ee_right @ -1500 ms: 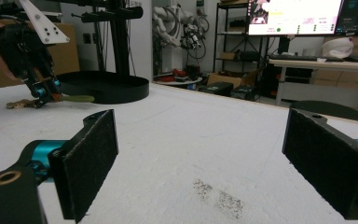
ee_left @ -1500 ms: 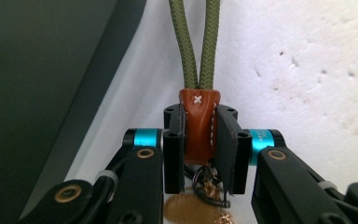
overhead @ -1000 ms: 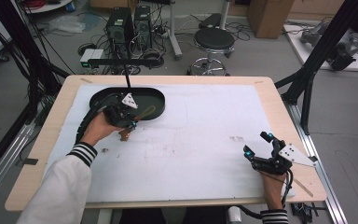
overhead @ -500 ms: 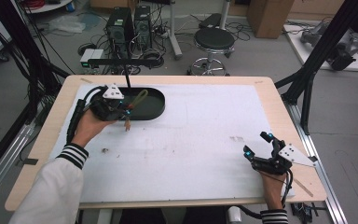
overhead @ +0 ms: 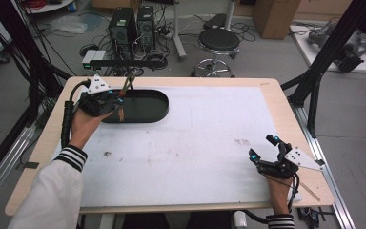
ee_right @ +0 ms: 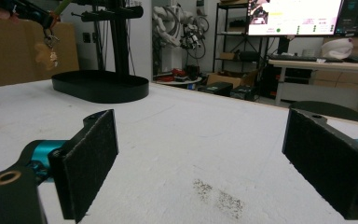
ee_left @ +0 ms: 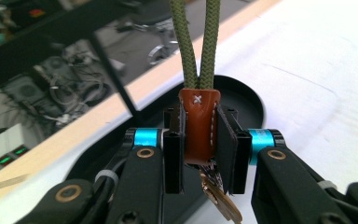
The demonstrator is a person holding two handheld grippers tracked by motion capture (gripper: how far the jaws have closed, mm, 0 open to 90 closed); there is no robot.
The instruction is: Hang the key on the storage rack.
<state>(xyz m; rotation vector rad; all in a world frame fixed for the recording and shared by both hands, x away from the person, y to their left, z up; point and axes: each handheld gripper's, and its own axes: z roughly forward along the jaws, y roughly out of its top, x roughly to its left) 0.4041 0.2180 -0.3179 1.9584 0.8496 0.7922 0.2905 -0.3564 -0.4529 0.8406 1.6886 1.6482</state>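
Colours: keyring items, tray, grippers.
Brown stitched leather tab point(ee_left: 199, 126) with white thread; olive-green woven cord loop point(ee_left: 197, 42); brass-coloured metal key point(ee_left: 221, 200); black oval plastic tray point(overhead: 140, 106); cyan-accented black jaws; black-and-white striped sleeve cuff point(overhead: 71, 157).

A brown leather tab point(ee_left: 199, 126), smooth with pale stitching, joins an olive woven cord point(ee_left: 196, 42) above brass-coloured metal keys point(ee_left: 221, 198). The oval tray point(overhead: 145, 106) is matt black, seemingly plastic. The table point(overhead: 286, 102) has a pale wood rim under a scuffed white matt sheet point(overhead: 205, 143).
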